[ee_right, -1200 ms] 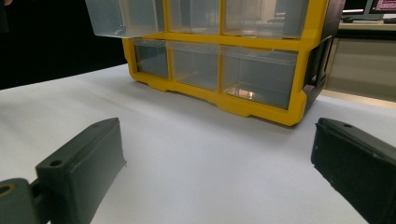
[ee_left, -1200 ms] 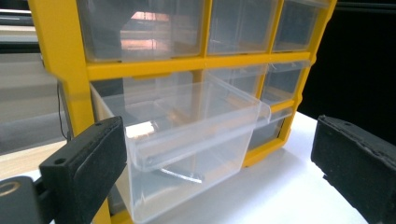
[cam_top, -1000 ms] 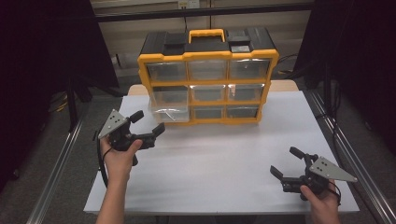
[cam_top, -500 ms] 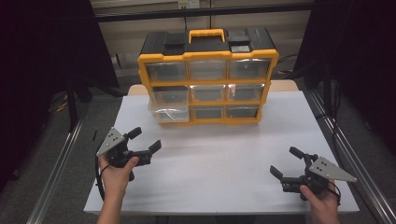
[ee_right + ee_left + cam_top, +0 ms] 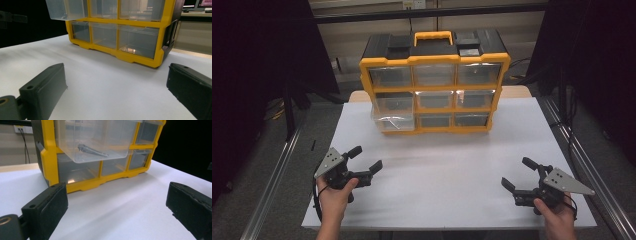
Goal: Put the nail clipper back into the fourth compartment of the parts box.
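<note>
Ahead of the left hand-held gripper (image 5: 117, 207), the organiser (image 5: 100, 157) runs off the top edge, so its upper drawers are cut away. Something thin and grey lies in the pulled-out drawer (image 5: 95, 142) above the jaws, too blurred through the plastic to name. Ahead of the right hand-held gripper (image 5: 116, 90), the organiser's top is cut off too. Whether its other drawers hold anything cannot be made out from above.

White table (image 5: 452, 195), wall socket (image 5: 22, 129) (cable trailing) — metal rails (image 5: 272, 185)
</note>
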The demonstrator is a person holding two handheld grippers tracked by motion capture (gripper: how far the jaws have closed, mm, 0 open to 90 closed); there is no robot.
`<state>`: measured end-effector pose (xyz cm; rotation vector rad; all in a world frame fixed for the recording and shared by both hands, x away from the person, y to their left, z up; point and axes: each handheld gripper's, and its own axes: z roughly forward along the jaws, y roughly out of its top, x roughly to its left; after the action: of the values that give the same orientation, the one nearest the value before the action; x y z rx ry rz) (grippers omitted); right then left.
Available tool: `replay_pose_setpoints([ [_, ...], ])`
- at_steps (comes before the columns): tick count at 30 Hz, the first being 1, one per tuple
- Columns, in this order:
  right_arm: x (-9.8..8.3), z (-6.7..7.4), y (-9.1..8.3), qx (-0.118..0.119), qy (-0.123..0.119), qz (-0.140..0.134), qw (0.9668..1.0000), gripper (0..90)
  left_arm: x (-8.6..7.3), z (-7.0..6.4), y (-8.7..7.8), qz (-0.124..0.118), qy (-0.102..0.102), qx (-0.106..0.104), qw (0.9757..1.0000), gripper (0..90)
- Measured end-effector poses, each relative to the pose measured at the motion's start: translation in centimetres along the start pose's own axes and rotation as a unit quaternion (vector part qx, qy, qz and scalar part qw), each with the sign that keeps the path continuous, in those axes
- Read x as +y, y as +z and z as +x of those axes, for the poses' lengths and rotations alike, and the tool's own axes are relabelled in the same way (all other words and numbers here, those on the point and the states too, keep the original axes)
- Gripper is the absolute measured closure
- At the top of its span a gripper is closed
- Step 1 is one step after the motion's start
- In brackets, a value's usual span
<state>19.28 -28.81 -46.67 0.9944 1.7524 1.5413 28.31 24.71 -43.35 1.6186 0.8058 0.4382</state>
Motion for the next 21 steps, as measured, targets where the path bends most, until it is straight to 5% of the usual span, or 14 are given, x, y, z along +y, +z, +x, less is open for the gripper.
replay_pose_setpoints([
  [13, 0.0, 0.0, 0.0, 0.001, -0.002, 0.001, 1.0000, 1.9, -1.9, 0.0, -0.7, 0.021, 0.015, -0.005, 0.9996, 4.1],
  [15, 0.0, 0.0, 0.1, 0.001, -0.003, 0.000, 1.0000, 1.9, -2.2, 0.0, -0.5, 0.021, 0.002, -0.010, 0.9997, 4.1],
  [16, 0.1, 0.0, 0.1, 0.001, -0.004, 0.000, 1.0000, 1.9, -2.3, -0.1, -0.4, 0.020, 0.001, 0.000, 0.9998, 4.1],
  [21, 0.0, 0.0, 0.2, 0.002, -0.006, 0.001, 1.0000, 1.9, -2.2, -0.3, -0.3, 0.021, 0.006, -0.013, 0.9997, 4.1],
])
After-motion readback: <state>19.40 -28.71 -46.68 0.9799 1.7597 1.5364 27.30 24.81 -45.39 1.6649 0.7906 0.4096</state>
